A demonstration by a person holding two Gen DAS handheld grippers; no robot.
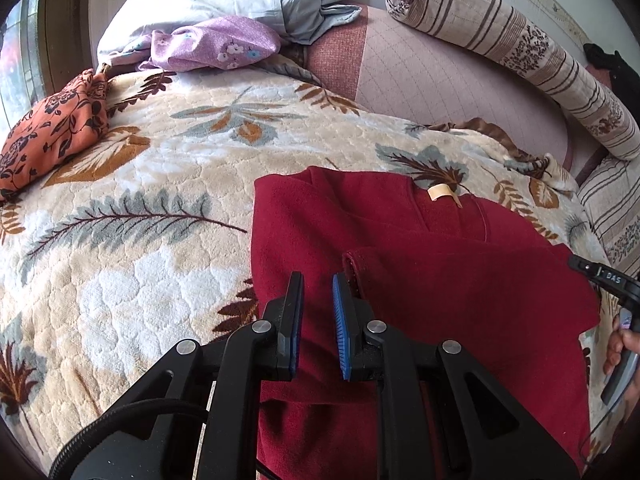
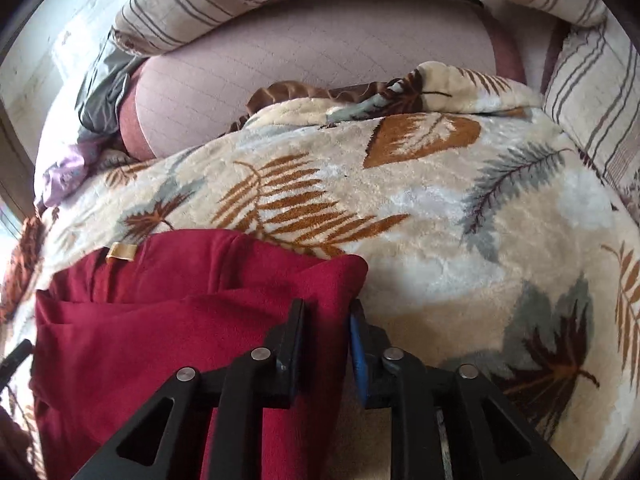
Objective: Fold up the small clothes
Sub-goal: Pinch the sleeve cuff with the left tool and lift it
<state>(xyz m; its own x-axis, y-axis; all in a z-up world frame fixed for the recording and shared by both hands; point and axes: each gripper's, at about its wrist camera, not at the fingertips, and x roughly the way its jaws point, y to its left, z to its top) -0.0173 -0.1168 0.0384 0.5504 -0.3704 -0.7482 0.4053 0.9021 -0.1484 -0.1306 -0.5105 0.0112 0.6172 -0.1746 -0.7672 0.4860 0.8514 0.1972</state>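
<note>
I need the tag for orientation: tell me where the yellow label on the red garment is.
The yellow label sits at the far neckline of the red garment, beside a leaf on the blanket; in the right wrist view it is far left.

Left gripper over red garment on leaf-print blanket; narrow gap between pads, nothing visibly clamped. Folded sleeve edge beside right pad. Orange cloth far left

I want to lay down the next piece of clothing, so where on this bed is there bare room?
The leaf blanket is bare between the orange floral cloth and the red garment. It is also bare to that garment's right, toward the striped pillow. The head of the bed is crowded: purple cloth, grey sheet, bolster.
</note>
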